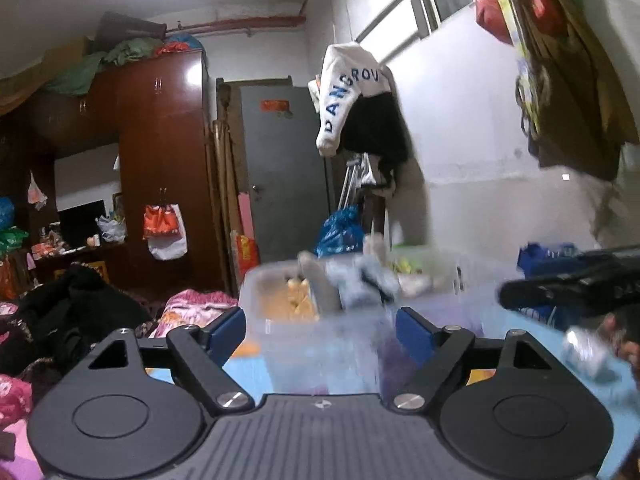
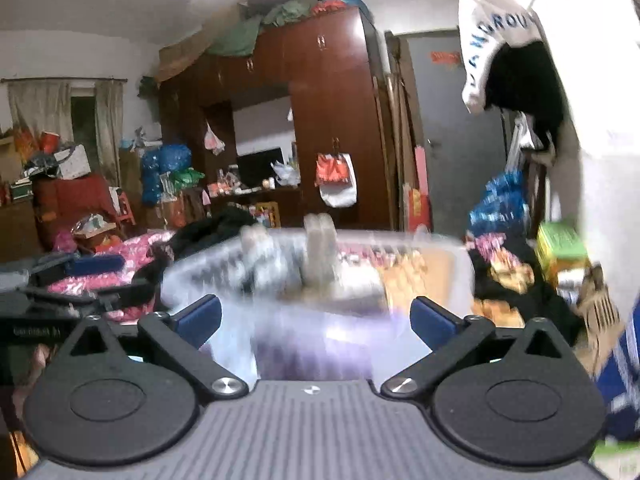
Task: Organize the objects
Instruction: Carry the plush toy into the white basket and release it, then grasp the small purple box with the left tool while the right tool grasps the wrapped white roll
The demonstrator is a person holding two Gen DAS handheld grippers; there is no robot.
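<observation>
A clear plastic storage bin (image 1: 288, 312) stands just ahead of my left gripper (image 1: 320, 326), blurred by motion. It holds pale socks or small clothes (image 1: 360, 280) and yellow items (image 1: 298, 298). The left gripper is open and empty, its blue pads on either side of the bin's near wall. In the right wrist view the same bin (image 2: 320, 264) is smeared by motion ahead of my right gripper (image 2: 316, 318), which is open and empty. The right gripper (image 1: 568, 284) shows as a dark shape at the right in the left wrist view. The left gripper (image 2: 72, 276) shows at the left in the right wrist view.
A light blue surface (image 1: 248, 372) lies under the bin. Dark clothes (image 1: 76, 304) and pink bedding (image 1: 192, 308) lie to the left. A brown wardrobe (image 2: 320, 120), a grey door (image 1: 284, 168), hanging clothes (image 1: 352, 96) and blue bags (image 2: 500, 200) stand behind. A silvery object (image 1: 588, 352) lies at the right.
</observation>
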